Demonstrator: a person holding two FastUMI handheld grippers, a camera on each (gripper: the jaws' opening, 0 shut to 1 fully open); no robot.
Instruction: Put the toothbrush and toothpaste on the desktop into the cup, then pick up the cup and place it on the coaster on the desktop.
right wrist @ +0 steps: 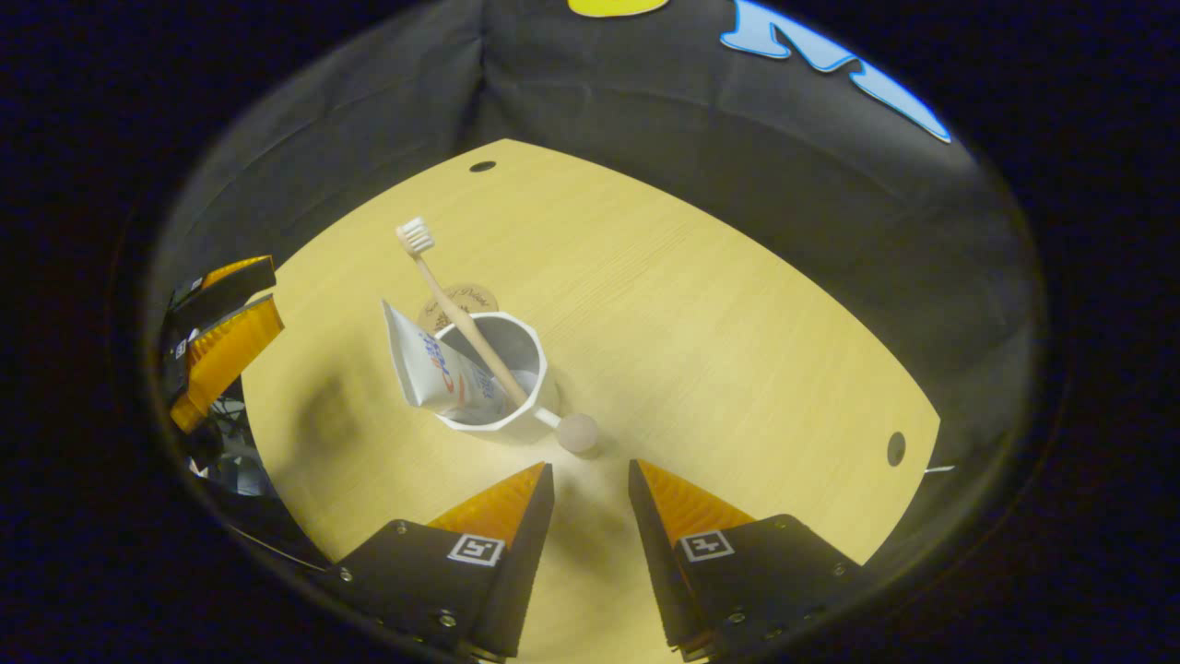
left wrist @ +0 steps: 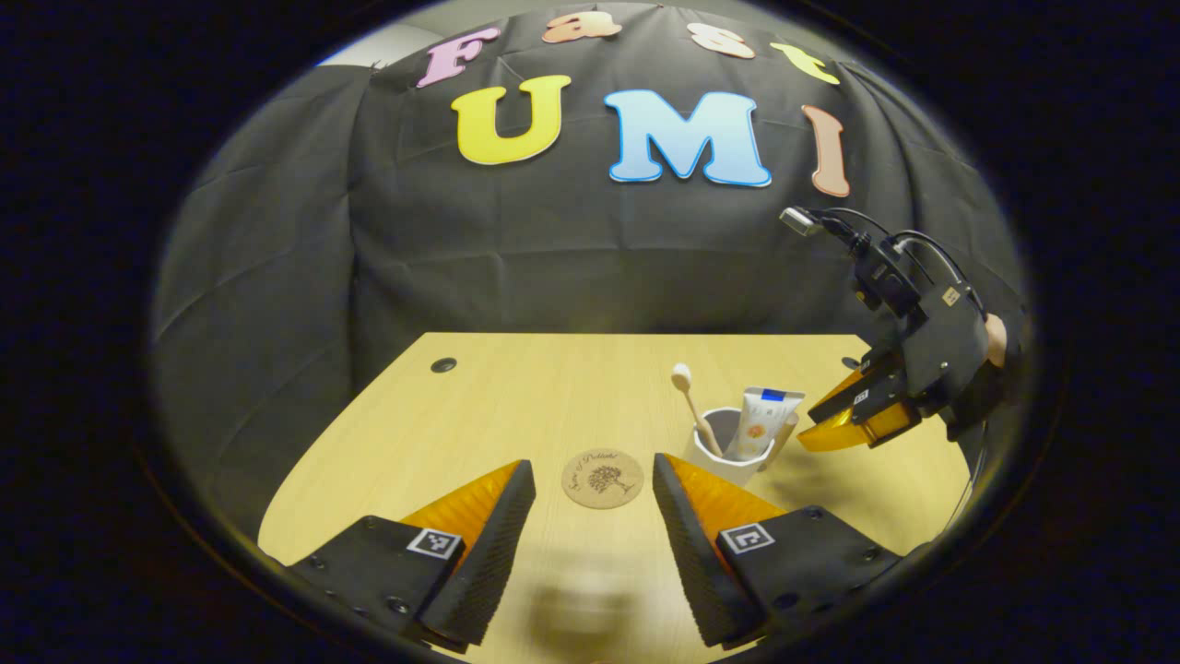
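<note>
cup (right wrist: 493, 373): on the surface (right wrist: 719, 350), brush (right wrist: 461, 314) and paste (right wrist: 426, 364) inside
coaster (left wrist: 603, 478): bare, just beside cup
left tongs (left wrist: 595, 503): spread apart, holding nothing
right tongs (right wrist: 590, 503): apart, near cup handle

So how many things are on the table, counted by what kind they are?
Toothbrush: 1
Toothpaste: 1
Cup: 1
Coaster: 1
Total: 4
</note>
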